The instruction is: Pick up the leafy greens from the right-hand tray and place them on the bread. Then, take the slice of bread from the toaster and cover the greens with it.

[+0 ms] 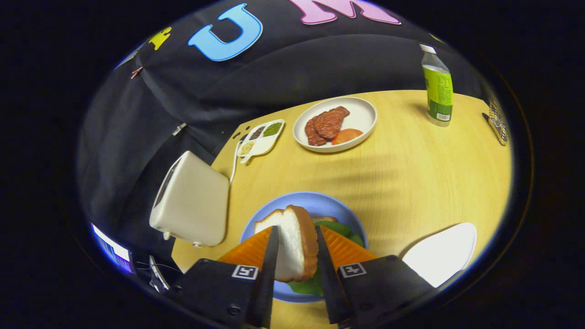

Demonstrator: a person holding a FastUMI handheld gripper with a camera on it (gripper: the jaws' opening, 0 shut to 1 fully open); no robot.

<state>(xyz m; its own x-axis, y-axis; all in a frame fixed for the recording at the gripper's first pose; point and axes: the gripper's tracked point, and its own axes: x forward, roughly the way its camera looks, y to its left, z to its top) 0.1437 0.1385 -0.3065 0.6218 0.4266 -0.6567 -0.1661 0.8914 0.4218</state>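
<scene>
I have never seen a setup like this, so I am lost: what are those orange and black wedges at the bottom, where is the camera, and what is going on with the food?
The camera rides on a hand-held gripper that a person carries; the wedges are its two fingers. They are pressed on an upright slice of bread, held over a blue plate where leafy greens lie on what looks like another slice. Beside the plate stands a white toaster. Beyond, on the wooden table, are a plate of meat and tomato, a small seasoning tray, a bottle and an empty white tray.
</scene>
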